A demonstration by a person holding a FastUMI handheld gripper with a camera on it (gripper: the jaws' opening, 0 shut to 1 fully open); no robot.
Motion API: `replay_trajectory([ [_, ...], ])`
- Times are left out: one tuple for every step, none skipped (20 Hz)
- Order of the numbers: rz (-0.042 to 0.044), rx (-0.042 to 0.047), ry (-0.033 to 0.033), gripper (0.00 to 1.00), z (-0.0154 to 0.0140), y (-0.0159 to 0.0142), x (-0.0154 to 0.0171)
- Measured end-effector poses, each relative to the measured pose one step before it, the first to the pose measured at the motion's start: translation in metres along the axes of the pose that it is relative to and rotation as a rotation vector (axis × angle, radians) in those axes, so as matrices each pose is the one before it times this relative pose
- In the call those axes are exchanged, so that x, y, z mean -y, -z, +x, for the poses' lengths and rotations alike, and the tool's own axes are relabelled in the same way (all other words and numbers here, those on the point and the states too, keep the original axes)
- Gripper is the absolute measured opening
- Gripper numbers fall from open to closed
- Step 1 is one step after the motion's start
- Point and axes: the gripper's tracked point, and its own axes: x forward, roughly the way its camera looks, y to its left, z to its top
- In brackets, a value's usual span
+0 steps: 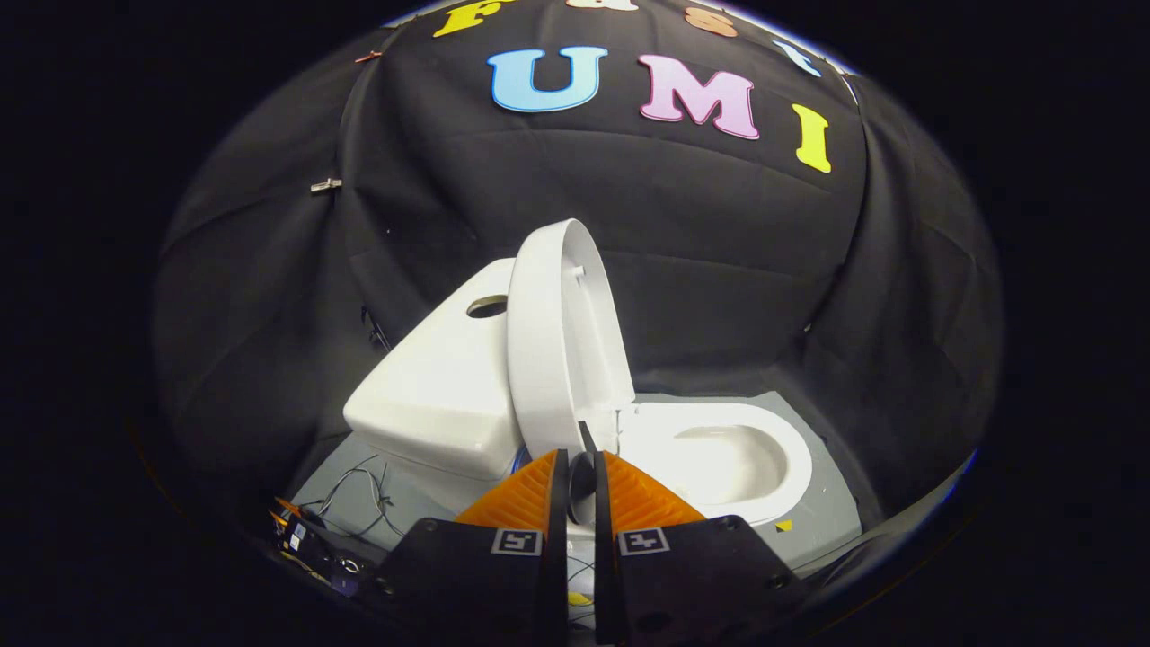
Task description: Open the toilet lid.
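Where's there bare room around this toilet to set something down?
Bare grey floor lies beyond the white toilet bowl. Beside the white tank, thin loose wires crowd it. The gripper, nearly shut, sits at the raised white lid.

Black cloth wall (719, 234) drapes around my booth in soft folds; below me lies a grey floor panel (822, 503), loose wires (359, 490) at its left edge.

claw (580, 481) is pretty much closed, fingers almost parallel with just a thin gap, nothing clearly pinched.
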Motion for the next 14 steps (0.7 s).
replay_trajectory([
  [-0.00671,0.00116,0.00165,0.16,0.00079,0.00005,0.00074],
  [-0.00434,0.00168,0.00207,0.16,-0.00081,-0.00024,0.00011],
  [-0.00082,0.00028,0.00187,0.16,-0.00012,0.00032,0.00040],
  [0.00598,0.00013,-0.00176,0.16,0.00039,0.00041,-0.00002],
  [0.00493,0.00079,-0.00492,0.17,-0.00043,-0.00035,-0.00060],
  [0.00393,0.00209,-0.00756,0.18,0.00102,0.00015,-0.00083],
  [0.00453,0.00072,-0.00553,0.19,-0.00103,-0.00055,-0.00062],
  [-0.00154,-0.00411,-0.01682,0.24,0.00011,0.00182,-0.00219],
  [-0.00881,-0.00371,-0.00178,0.39,-0.00147,0.00088,0.00040],
  [-0.01272,-0.00224,-0.00163,0.54,-0.00062,0.00058,0.00157],
  [-0.01012,0.00153,-0.00049,0.70,-0.00142,-0.00171,0.00037],
  [-0.00567,0.00211,0.00449,0.85,-0.00492,0.00187,0.00143],
  [0.00052,0.00431,0.00017,1.00,0.00297,-0.00089,0.00075],
  [0.00202,0.00536,-0.00063,0.99,-0.00060,-0.00136,-0.00038],
])
